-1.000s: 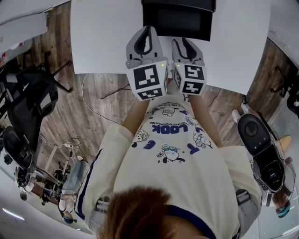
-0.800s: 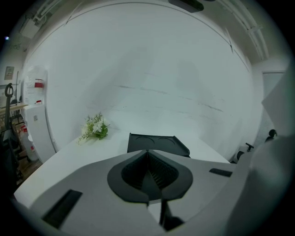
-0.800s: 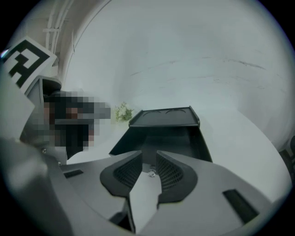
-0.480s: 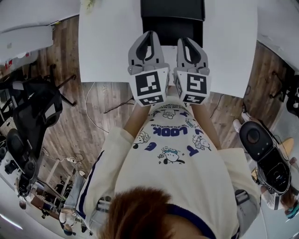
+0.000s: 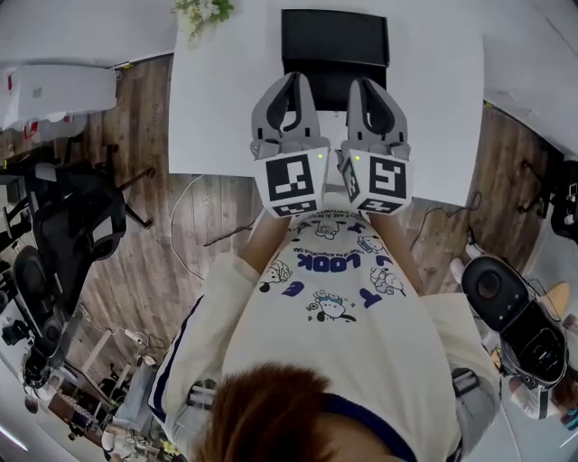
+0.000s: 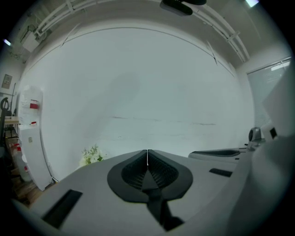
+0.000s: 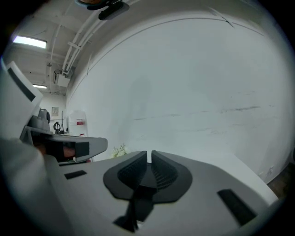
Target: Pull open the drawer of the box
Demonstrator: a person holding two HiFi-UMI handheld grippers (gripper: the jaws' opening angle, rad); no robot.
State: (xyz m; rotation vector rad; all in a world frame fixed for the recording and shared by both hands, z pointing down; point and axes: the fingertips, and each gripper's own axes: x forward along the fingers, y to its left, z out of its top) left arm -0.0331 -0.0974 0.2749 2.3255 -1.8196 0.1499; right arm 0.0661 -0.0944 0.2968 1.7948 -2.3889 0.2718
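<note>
The black box [image 5: 334, 41] stands at the far middle of the white table [image 5: 217, 108]; I cannot make out its drawer from above. My left gripper [image 5: 291, 83] and right gripper [image 5: 366, 87] are held side by side over the table, tips just short of the box's near face. Both are shut with nothing between the jaws. The left gripper [image 6: 147, 152] in its own view faces a bare white wall, and the right gripper [image 7: 150, 153] sees the same wall. The box shows in neither gripper view.
A small bunch of white flowers [image 5: 203, 11] sits at the table's far left corner. A black office chair [image 5: 63, 207] and a white cabinet [image 5: 54, 90] stand left on the wooden floor. Dark equipment [image 5: 510, 311] stands at the right.
The head view has tilted forward, so the whole box and the flowers now show. Both grippers stay side by side and shut, a little closer to the box.
</note>
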